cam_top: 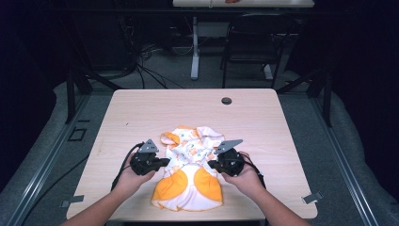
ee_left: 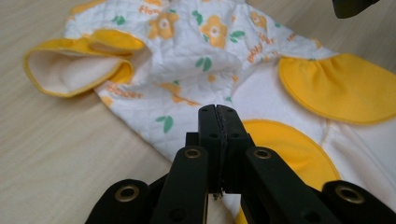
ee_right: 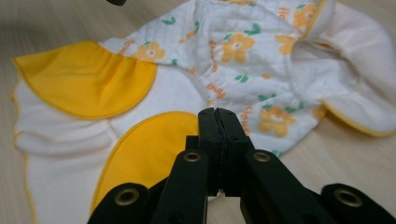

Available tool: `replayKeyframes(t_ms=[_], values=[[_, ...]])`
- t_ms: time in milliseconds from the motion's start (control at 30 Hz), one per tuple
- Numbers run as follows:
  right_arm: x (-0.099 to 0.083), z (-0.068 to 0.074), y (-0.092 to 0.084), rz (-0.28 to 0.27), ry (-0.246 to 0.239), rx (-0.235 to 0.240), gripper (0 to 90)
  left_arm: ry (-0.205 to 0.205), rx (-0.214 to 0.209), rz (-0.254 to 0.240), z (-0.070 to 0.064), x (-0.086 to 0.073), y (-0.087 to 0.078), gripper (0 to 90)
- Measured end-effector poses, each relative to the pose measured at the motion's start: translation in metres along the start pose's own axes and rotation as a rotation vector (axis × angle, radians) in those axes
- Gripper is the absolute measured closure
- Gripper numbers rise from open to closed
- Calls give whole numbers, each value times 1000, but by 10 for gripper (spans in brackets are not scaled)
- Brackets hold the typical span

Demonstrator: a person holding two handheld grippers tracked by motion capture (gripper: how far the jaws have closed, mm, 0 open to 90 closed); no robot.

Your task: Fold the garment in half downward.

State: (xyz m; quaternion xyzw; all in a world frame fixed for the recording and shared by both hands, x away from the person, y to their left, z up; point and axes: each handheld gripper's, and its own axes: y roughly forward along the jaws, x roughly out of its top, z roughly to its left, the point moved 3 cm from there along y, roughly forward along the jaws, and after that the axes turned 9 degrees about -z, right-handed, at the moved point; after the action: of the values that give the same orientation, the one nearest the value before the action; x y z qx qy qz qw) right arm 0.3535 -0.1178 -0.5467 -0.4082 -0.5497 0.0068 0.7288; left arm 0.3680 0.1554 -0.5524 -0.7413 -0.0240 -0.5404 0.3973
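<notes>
A small white quilted garment [cam_top: 190, 174] with orange flowers and yellow round patches lies crumpled on the wooden table [cam_top: 188, 108], near its front edge. My left gripper [cam_top: 164, 162] sits at the garment's left edge, its jaws pressed shut. In the left gripper view the gripper [ee_left: 217, 112] hovers over the garment's [ee_left: 205, 42] printed edge, with no cloth visibly between the jaws. My right gripper [cam_top: 210, 164] is at the garment's right side, also shut. In the right gripper view its tips [ee_right: 217, 114] stand over the garment [ee_right: 233, 42] beside a yellow patch.
A round cable hole [cam_top: 226, 100] sits near the table's far edge. Metal clips [cam_top: 312, 197] lie at the front corners. Beyond the table are a chair [cam_top: 249, 42], a desk leg [cam_top: 195, 52] and cables on the floor. Bare tabletop surrounds the garment.
</notes>
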Motion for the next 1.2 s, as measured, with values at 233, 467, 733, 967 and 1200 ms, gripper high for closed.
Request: replayKeyframes(t_ms=[233, 467, 733, 967, 1200], values=[[28, -27, 3, 7, -3, -22, 886, -26, 26, -14, 24, 23, 6, 896], [43, -44, 12, 16, 6, -39, 870, -20, 20, -6, 39, 38, 20, 888], [57, -64, 28, 21, 27, -50, 853, -30, 23, 1, 51, 50, 37, 876], [66, -77, 42, 12, 49, -49, 829, -63, 31, -21, 63, 59, 52, 849], [69, -93, 57, 38, 76, -67, 802, -86, 44, -13, 78, 62, 66, 851]])
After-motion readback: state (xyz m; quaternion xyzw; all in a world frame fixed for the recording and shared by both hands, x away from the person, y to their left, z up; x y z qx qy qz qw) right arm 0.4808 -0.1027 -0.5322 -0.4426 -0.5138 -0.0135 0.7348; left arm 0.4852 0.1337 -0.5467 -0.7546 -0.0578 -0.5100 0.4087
